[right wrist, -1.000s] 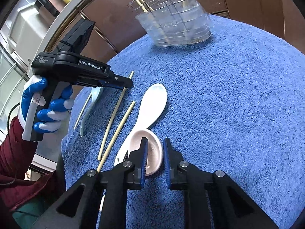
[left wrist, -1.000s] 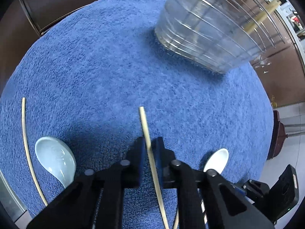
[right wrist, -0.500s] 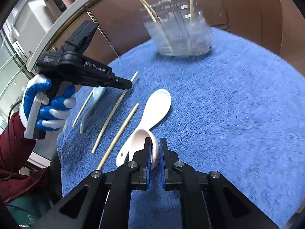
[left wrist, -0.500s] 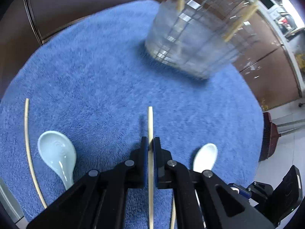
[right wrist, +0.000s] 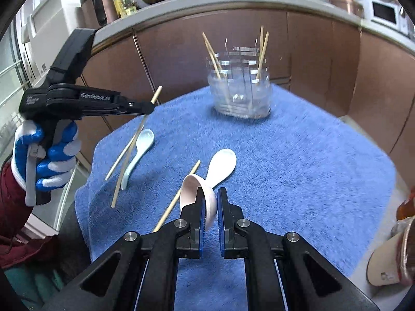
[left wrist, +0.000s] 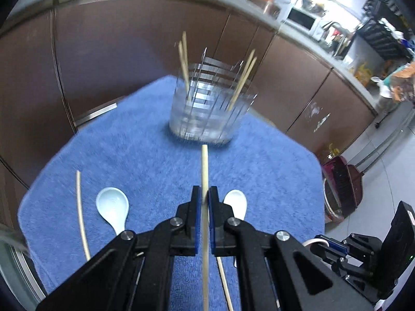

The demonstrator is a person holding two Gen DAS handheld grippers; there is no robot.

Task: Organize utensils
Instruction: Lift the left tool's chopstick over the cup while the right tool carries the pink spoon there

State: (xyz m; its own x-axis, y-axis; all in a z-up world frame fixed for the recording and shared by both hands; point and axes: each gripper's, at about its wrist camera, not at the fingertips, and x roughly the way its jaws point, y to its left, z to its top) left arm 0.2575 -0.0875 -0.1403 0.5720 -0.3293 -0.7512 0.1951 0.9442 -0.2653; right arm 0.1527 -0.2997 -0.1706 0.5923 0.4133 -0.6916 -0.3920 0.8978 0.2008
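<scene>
Both grippers have risen off the blue towel (left wrist: pixel 145 150) since a second ago, each carrying its catch. Seen from the left wrist, the left gripper (left wrist: pixel 204 199) is clamped tight on a chopstick (left wrist: pixel 205 165) pointing toward the far utensil holder (left wrist: pixel 207 108), which is blurred; a pale blue spoon (left wrist: pixel 112 206) and a loose chopstick (left wrist: pixel 81 207) lie near left. From the right wrist, the right gripper (right wrist: pixel 208 202) pinches a pink spoon (right wrist: pixel 197 189) by what looks like its bowl rim, lifted above a white spoon (right wrist: pixel 221 167). Only this view shows the gloved hand (right wrist: pixel 46 153) at the left.
</scene>
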